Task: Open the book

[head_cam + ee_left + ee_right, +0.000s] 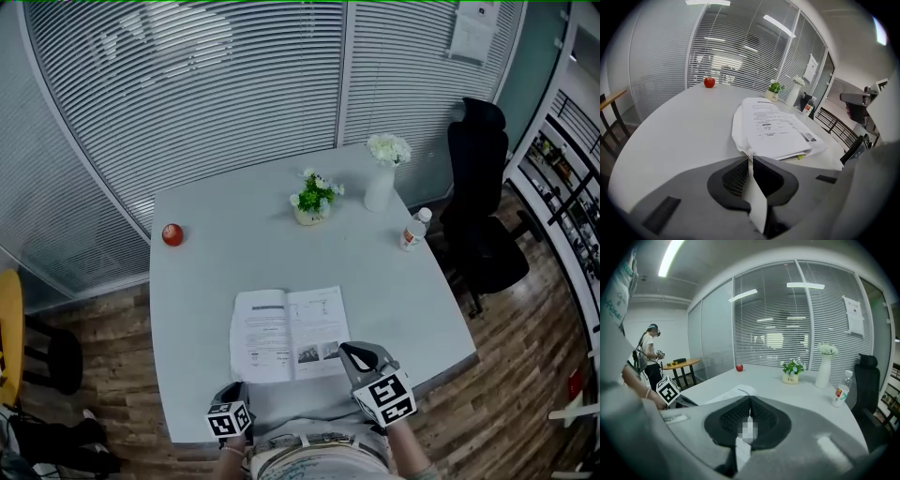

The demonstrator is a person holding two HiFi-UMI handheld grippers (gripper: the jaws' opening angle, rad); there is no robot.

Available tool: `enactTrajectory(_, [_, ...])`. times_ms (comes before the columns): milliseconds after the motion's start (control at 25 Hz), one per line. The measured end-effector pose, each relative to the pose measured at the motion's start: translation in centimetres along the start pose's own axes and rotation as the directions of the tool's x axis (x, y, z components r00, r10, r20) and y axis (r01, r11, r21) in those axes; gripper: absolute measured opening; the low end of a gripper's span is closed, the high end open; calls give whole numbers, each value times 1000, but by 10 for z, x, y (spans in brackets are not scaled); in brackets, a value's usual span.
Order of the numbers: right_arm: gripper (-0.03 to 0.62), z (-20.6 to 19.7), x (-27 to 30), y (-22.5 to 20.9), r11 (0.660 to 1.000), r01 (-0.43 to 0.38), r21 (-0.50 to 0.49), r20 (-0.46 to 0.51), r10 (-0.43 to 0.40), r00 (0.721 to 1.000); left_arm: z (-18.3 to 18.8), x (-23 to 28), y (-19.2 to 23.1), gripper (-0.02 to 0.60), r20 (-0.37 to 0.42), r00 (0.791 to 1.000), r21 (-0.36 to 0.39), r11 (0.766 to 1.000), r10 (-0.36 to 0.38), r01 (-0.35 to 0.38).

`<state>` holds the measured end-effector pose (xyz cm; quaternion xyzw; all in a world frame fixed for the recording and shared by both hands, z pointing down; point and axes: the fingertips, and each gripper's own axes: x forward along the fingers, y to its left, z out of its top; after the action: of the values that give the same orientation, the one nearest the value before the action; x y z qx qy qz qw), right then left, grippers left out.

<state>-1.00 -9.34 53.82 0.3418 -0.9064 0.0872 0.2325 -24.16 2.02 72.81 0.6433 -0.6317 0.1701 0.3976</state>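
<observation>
The book (289, 333) lies open and flat on the white table (206, 281), near its front edge, with printed pages facing up. My left gripper (236, 389) is at the book's (773, 129) near left corner. In the left gripper view its jaws (750, 159) stand a narrow slit apart, the corner lies right at their tips, and no page is pinched. My right gripper (354, 352) hovers at the book's near right corner. In the right gripper view its jaws (750, 399) are shut and hold nothing, and the book (731, 393) shows just beyond them.
A red apple (172, 234) sits at the table's far left. A small potted plant (314, 199), a white vase with flowers (382, 173) and a bottle (413, 229) stand at the far right. A black office chair (483, 206) is beside the table. A person (647, 357) stands in the background.
</observation>
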Motion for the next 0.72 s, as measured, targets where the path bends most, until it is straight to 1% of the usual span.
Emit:
enactTrajectory(200, [5,0,2,1,1000,-6,-5,-1,6,1000,-6,-5,11,49,2,999,-8,999,38,-38])
enactTrajectory(360, [9,-1,2,0,1000,-4,-5,-2,4,1000,3,-12,14,51,45,998,5,999,54,-54])
enactTrajectory(520, [11,-2,2,0,1000,-5,1,3,5,1000,17,-11,5,51,91,996,1,1000,18,-18])
enactTrajectory(720, [11,-4,6,-1,1000,-20,-6,-7,20,1000,39,-5,-15,51,129,991,37,999,-33,28])
